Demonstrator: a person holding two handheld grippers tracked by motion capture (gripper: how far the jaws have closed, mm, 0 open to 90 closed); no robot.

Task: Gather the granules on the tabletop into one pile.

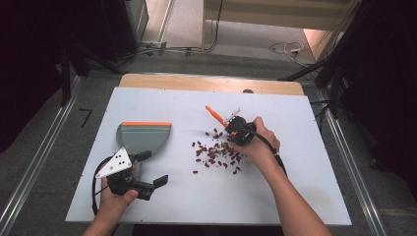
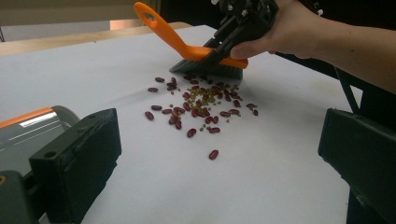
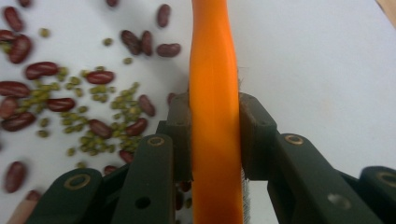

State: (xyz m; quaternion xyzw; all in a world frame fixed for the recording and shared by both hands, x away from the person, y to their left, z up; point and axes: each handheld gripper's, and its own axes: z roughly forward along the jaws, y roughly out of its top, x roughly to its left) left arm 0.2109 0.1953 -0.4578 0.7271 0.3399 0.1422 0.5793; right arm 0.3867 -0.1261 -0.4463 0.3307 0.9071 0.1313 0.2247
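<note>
A white table fills the middle of the high view. A grey dustpan with an orange edge lies left of centre, and a loose scatter of red and small green beans lies just right of centre.

The step in hand looks like sweeping the beans toward the dustpan. To do it well, the brush should likely stay low with its bristles flat on the table, drawing leftward in short strokes from behind the pile, so strays at the edges are gathered rather than flicked away.

The right gripper sits at the pile's upper right edge, its jaws clamped tight on the orange brush, whose handle points to the upper left. The hand is tipped downward over the beans.

The left gripper rests at lower left, near the dustpan's near end, its jaws spread wide and holding nothing.
</note>
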